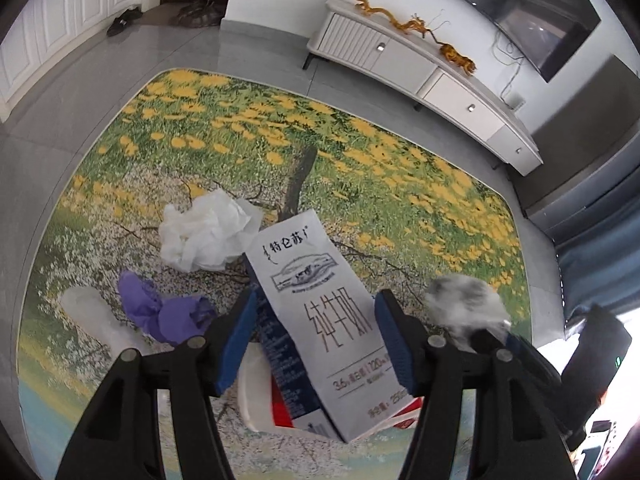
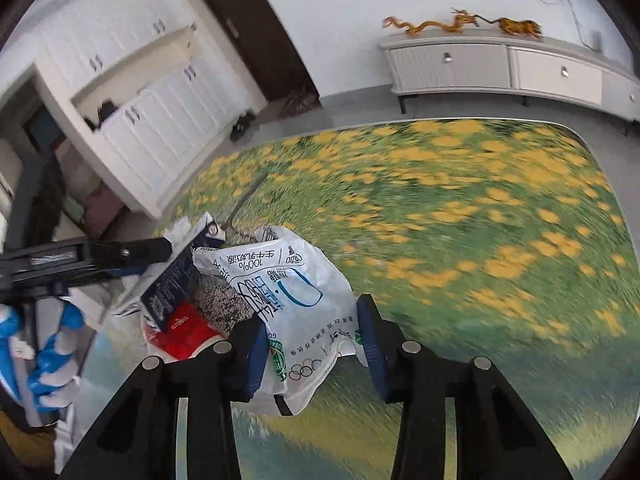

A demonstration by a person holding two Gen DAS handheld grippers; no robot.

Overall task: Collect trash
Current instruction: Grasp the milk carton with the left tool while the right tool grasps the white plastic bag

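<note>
A white and blue milk carton [image 1: 320,320] lies slanted over a red and white packet [image 1: 282,410] on the flowered rug. My left gripper [image 1: 316,308] stands open around it, with a small gap at each pad. In the right wrist view a crumpled white milk pouch [image 2: 288,292] sits between the pads of my right gripper [image 2: 312,316], which is shut on it. That view also shows the left gripper [image 2: 156,258] at the carton [image 2: 172,280]. The pouch shows as a grey-white blur [image 1: 464,308] in the left wrist view.
On the rug [image 1: 360,152] to the left lie a crumpled white plastic bag [image 1: 208,236], a purple glove [image 1: 164,312] and a clear plastic item [image 1: 92,320]. A white TV cabinet [image 1: 420,76] lines the far wall. A person's gloved hand [image 2: 52,360] holds the left gripper.
</note>
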